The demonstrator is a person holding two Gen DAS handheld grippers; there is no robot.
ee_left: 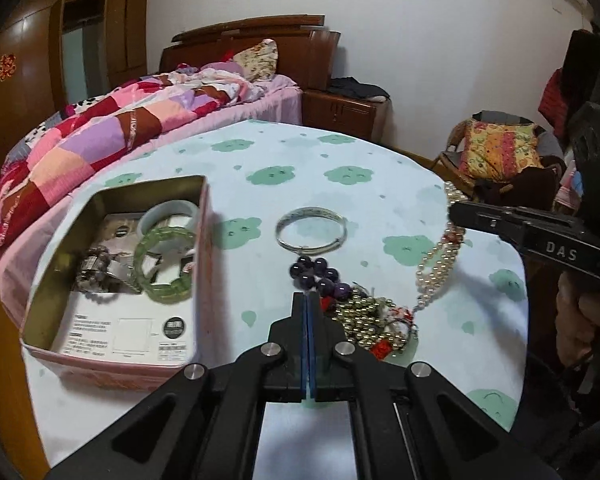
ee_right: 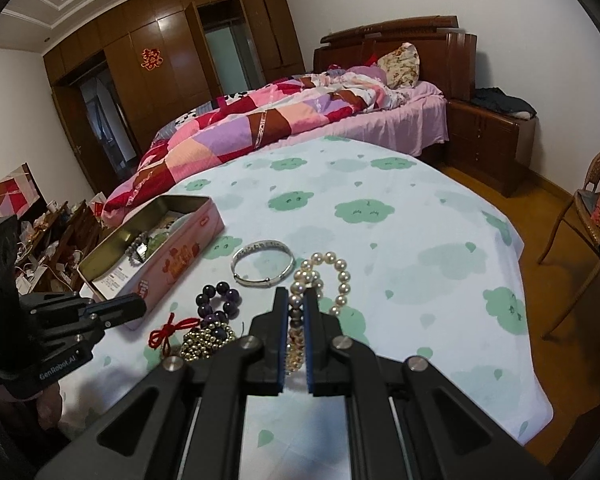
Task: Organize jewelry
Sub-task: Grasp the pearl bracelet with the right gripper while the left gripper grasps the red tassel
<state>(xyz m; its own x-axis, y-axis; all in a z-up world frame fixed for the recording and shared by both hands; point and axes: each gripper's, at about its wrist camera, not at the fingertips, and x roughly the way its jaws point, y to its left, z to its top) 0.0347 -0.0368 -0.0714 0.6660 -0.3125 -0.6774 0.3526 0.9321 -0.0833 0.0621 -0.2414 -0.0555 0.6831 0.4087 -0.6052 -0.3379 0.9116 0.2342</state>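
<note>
My right gripper (ee_right: pixel 296 298) is shut on a pearl necklace (ee_right: pixel 342 276); its beads show between the blue pads. In the left wrist view the right gripper (ee_left: pixel 454 210) holds the pearl necklace (ee_left: pixel 440 262) with the strand drooping to the cloth. My left gripper (ee_left: pixel 307 297) is shut, pads pressed together with nothing seen between them, just in front of a purple bead bracelet (ee_left: pixel 320 271). A gold bead string (ee_left: pixel 366 318) with red knots lies beside it. A silver bangle (ee_left: pixel 311 227) lies flat further back. The open pink tin (ee_left: pixel 112 354) holds a green bangle (ee_left: pixel 166 266) and a white bangle (ee_left: pixel 168 214).
The table wears a pale cloth with green clouds (ee_right: pixel 380 240). The tin (ee_right: pixel 188 248) stands at its left, with my left gripper (ee_right: pixel 134 305) beside it. A bed with a patchwork quilt (ee_right: pixel 260 124) lies behind, and a chair (ee_right: pixel 588 216) stands at the right.
</note>
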